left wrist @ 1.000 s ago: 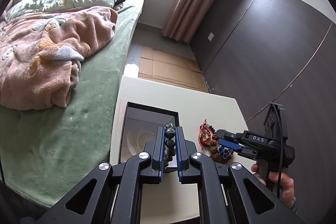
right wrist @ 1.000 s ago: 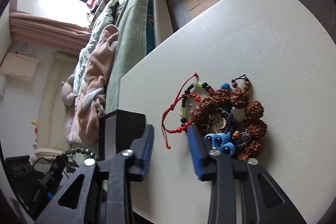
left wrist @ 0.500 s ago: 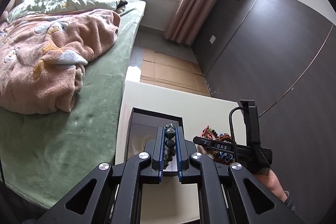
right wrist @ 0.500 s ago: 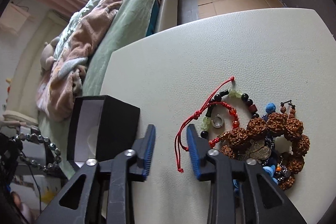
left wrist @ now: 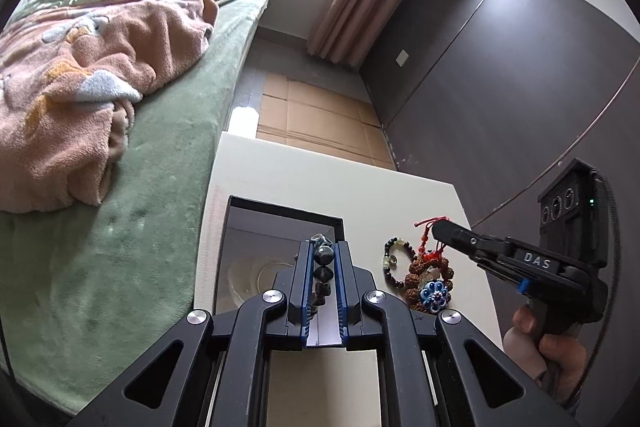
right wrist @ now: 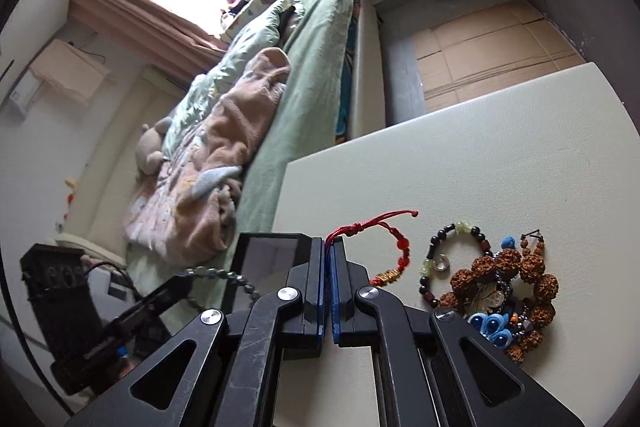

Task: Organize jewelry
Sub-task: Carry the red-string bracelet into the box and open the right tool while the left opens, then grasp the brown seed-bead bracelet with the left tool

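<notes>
Right now both grippers are loaded, w/ the black box [left wrist: 280, 223] as drop spot. Left gripper [left wrist: 323, 267] is clamped on the dark bead bracelet [left wrist: 322, 261], held over the box's open top — prob. so it falls straight in. Right gripper [right wrist: 327, 267], jaws pinched tight on the red cord bracelet [right wrist: 384, 239], sits just right of the box, beside the jewelry pile [right wrist: 500, 287] — likely next in.

Box [left wrist: 280, 223] interior behind fingers [left wrist: 304, 283]
</notes>
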`<state>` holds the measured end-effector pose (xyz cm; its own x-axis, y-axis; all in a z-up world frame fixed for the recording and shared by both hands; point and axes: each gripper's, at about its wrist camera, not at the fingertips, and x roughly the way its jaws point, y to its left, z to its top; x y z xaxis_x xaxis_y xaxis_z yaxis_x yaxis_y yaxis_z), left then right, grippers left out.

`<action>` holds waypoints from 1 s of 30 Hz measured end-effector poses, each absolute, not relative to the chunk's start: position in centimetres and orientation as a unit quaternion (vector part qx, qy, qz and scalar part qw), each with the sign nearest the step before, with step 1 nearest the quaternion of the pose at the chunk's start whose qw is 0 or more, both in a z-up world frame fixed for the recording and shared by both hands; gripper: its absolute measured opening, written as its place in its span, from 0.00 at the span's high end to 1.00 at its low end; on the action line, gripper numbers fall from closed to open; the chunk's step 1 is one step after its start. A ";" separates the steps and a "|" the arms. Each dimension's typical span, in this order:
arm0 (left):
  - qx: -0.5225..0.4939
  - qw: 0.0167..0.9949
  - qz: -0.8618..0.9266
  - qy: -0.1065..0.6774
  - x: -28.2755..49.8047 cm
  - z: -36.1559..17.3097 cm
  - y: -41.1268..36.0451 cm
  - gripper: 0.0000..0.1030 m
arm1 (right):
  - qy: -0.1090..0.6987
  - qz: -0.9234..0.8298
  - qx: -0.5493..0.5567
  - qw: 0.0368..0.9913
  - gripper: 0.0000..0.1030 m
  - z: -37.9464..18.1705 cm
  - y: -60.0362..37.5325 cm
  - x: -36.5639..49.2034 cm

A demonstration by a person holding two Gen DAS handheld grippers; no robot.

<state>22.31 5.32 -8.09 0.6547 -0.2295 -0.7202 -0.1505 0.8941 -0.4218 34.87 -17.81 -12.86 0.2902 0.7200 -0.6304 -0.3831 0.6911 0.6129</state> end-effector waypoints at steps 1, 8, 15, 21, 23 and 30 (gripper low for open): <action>-0.232 0.873 -0.024 0.428 22.8 -8.7 5.4 0.89 | 0.476 0.360 0.178 0.782 0.96 -12.6 -17.7 34.7; -0.227 0.873 0.019 0.430 22.1 -9.5 6.8 0.24 | 0.467 0.412 0.177 0.762 0.96 -12.1 -15.1 33.4; -0.223 0.883 0.055 0.409 20.0 -8.3 9.3 0.23 | 0.463 0.451 0.163 0.746 0.96 -12.3 -11.7 31.7; -0.209 0.895 0.055 0.390 18.2 -7.9 9.8 0.13 | 0.465 0.457 0.145 0.744 0.85 -12.5 -9.8 30.7; -0.209 0.898 0.056 0.384 17.9 -8.0 9.6 0.00 | 0.469 0.443 0.127 0.754 0.27 -12.5 -9.7 30.6; -0.217 0.906 0.041 0.362 17.9 -7.3 8.3 0.00 | 0.441 0.413 0.135 0.785 0.00 -11.3 -12.4 30.9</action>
<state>17.94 8.34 -7.27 0.7349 -0.0831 -0.6731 -0.2310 0.9025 -0.3636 30.89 -12.40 -11.30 0.2702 0.7683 -0.5802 -0.5298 0.6218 0.5767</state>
